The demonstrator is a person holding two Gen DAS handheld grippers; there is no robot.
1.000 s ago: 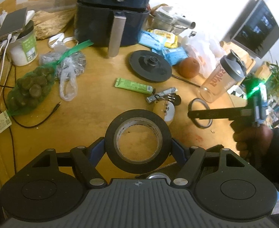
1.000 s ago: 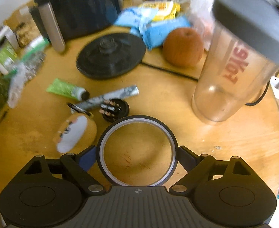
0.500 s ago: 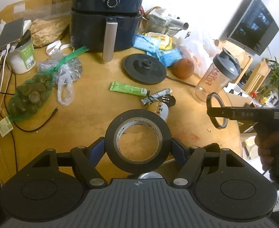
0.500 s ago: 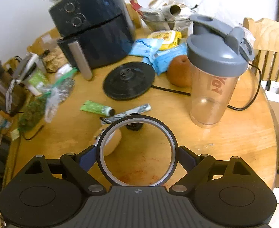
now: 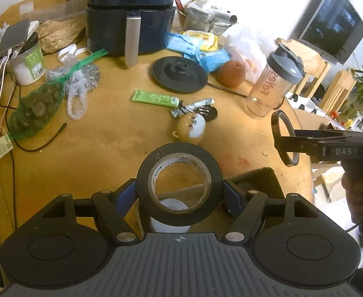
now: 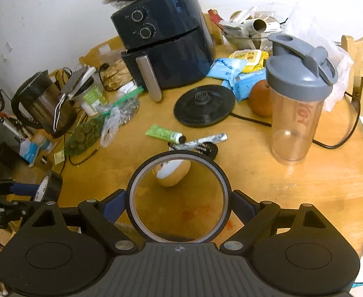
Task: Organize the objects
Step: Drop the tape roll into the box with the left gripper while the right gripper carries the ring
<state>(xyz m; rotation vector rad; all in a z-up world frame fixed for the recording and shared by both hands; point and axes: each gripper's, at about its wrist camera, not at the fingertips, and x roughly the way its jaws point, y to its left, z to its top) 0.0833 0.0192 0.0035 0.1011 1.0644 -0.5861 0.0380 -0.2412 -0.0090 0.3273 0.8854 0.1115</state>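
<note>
Since a second ago I have lifted both arms up and back, so the bench [image 6: 293, 188] with its air fryer [image 6: 166, 47] at twelve o'clock and shaker bottle [image 6: 298, 113] at two now looks farther off. My left gripper [image 5: 180, 193] is clamped on the thick black tape roll [image 5: 180, 153], and my right gripper [image 6: 179, 199] on the thin tape ring [image 6: 224, 183], both held in the air above the bench's near edge. To do this well, I judge I should keep both squeezes steady and the rolls upright while I carry them to one shared spot.

The left wrist view looks down from above the table's [image 5: 107, 143] near edge toward the air fryer [image 5: 132, 12] at its far edge. The right wrist view, further right, faces likewise. Both share the fryer [image 6: 166, 42], shaker [image 5: 275, 79] [image 6: 298, 104] and table middle.
</note>
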